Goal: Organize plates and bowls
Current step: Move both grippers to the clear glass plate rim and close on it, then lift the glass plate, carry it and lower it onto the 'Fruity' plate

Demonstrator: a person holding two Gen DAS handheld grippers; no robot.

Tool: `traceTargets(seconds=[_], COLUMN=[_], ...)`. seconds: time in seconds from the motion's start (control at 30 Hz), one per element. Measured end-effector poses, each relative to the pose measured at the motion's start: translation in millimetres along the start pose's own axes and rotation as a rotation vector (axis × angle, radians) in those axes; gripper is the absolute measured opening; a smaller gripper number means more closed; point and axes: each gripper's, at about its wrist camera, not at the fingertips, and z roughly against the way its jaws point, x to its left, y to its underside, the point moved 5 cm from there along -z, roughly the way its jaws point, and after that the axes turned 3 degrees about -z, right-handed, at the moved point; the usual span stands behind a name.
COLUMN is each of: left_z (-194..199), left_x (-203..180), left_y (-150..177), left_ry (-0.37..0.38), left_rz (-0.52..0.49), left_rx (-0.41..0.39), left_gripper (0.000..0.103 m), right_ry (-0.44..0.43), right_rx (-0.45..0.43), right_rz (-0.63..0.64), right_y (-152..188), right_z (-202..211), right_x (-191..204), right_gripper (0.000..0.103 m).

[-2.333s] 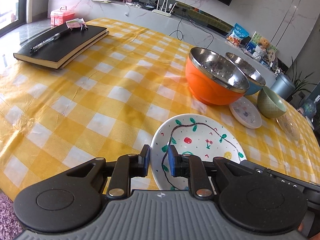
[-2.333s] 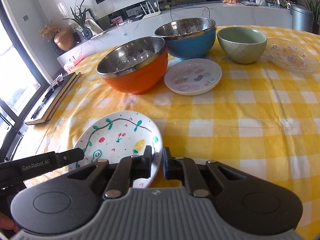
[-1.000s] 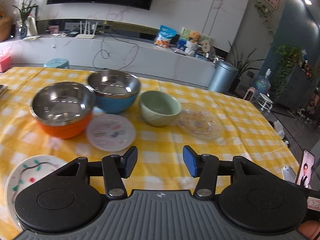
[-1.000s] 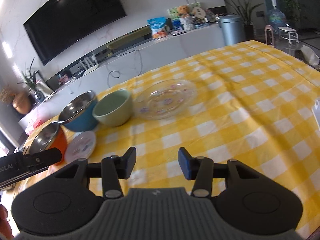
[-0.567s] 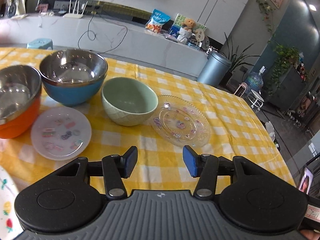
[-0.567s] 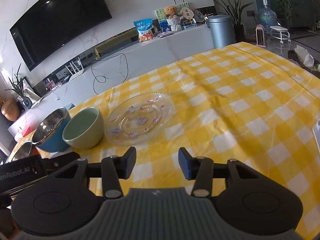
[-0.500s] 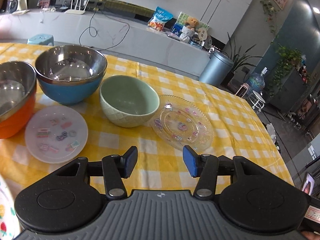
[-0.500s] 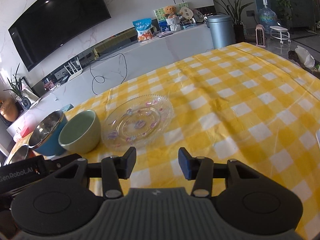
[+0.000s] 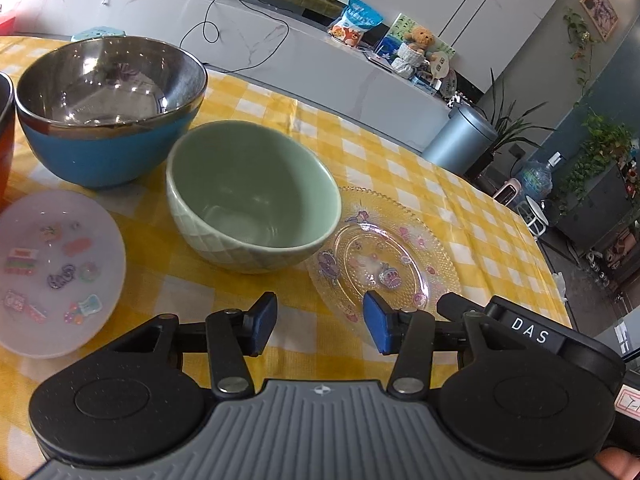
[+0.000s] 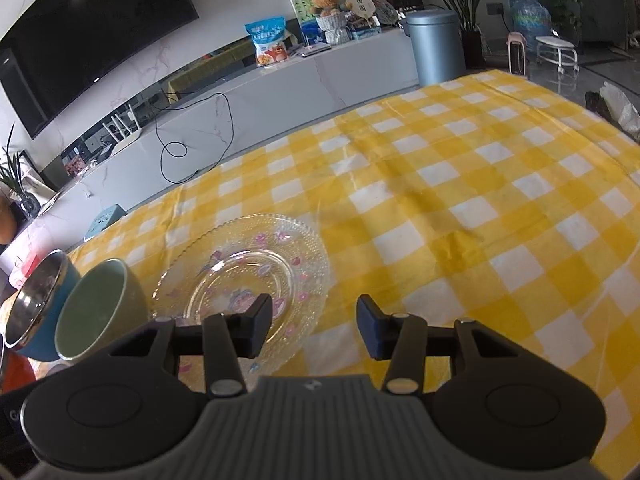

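Note:
A clear glass plate (image 9: 384,256) with pink cartoon prints lies on the yellow checked cloth, right of a pale green bowl (image 9: 256,200). Behind the bowl stands a blue steel-lined bowl (image 9: 104,152). A small white sticker plate (image 9: 52,268) lies at the left. My left gripper (image 9: 320,320) hovers just short of the glass plate, its jaws closing, with only the plate's near rim showing in the gap and no pad touching it. My right gripper (image 10: 314,322) stands open over the near right part of the glass plate (image 10: 240,264), touching nothing. The green bowl (image 10: 92,312) sits to its left.
An orange bowl's edge (image 9: 4,152) shows at the far left. The right gripper's arm (image 9: 528,334) reaches in beside my left one. Bare checked cloth (image 10: 480,200) stretches right of the glass plate to the table edge. A white counter and a grey bin (image 10: 436,44) stand beyond.
Both grippers have travelled right along the table and sunk toward the glass plate. The painted plate has left view. The left jaws have narrowed slightly.

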Motion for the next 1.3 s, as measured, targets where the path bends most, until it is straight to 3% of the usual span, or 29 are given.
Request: traceTargets(seconds=[0.2,0.37,0.43,0.67,0.93,1.2,1.3], left_z=[-1.2,-1.2,-1.2,4.0,23.9,49.1,50.3], left_x=[-0.4,-3.6,-5.1,-9.6,-1.1,11.7,13.7], left_y=[-2.3,-3.0,-3.3,-3.6,8.8,24.6,22.1], left_ry=[-0.028,-0.055,-0.032,-0.044,-0.032,-0.026,-0.032], left_rz=[0.018,-0.011,-0.011,-0.025,-0.026,-0.021,-0.026], left_rx=[-0.032,-0.042,-0.04,-0.031,-0.013,0.003,-0.016], left_gripper=[0.046,0.023,0.014,0.01,0.006,0.005,0.008], right_ry=[0.0,0.0,0.003,0.024,0.028,0.004,-0.004], right_rx=[-0.018,-0.022,-0.025,-0.042,-0.024,-0.001,-0.01], right_rz=[0.006,-0.017,-0.023,-0.036,-0.057,-0.054,-0.042], right_y=[-1.7,-3.0,-3.1,-2.5,23.0,64.0,67.3], right_z=[-9.1,-12.5,-13.1,-4.5,27.3,67.0,71.6], right_x=[1.0,2.7,2.8,0.1,-3.2,0.5,2.1], right_gripper=[0.046,0.017,0.014,0.004,0.002,0.004,0.01])
